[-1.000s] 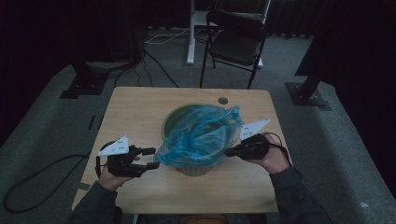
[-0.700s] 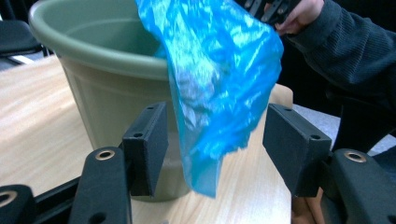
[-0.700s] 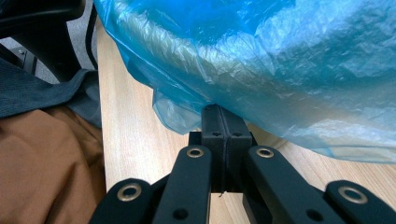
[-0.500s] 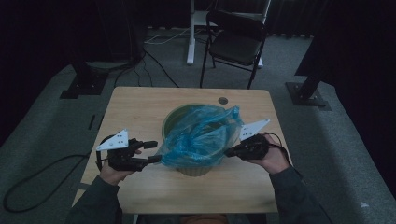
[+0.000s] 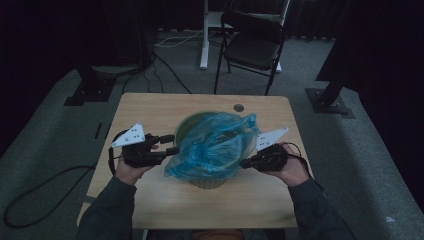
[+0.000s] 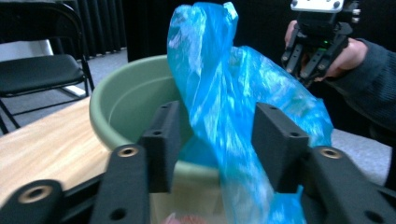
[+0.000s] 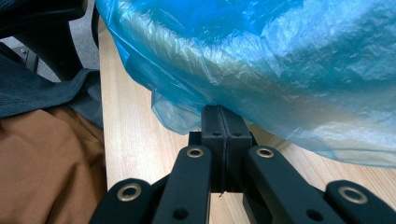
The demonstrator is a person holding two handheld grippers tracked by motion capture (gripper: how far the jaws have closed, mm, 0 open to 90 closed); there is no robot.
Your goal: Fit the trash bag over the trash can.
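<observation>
A green bin (image 5: 186, 124) stands mid-table with a blue plastic bag (image 5: 215, 145) draped over it. My left gripper (image 5: 172, 143) is at the bag's left edge. In the left gripper view its jaws (image 6: 219, 140) have just been closing with a fold of the bag (image 6: 224, 93) between them, and a gap remains beside the left pad (image 6: 163, 144). Behind the fold is the bin's rim (image 6: 126, 98). My right gripper (image 5: 245, 164) is at the bag's right side. Its pads (image 7: 223, 123) are pressed together on the lower edge of the film (image 7: 280, 56).
The wooden table (image 5: 150, 110) has a round cable hole (image 5: 239, 107) at the back. A black folding chair (image 5: 250, 47) stands behind the table, with cables and stand bases on the grey floor. The right hand and gripper (image 6: 315, 46) show beyond the bag.
My left gripper has risen and moved right to the bag's edge, and its jaws now straddle the film a little narrower. The right gripper and the bin have not moved.
</observation>
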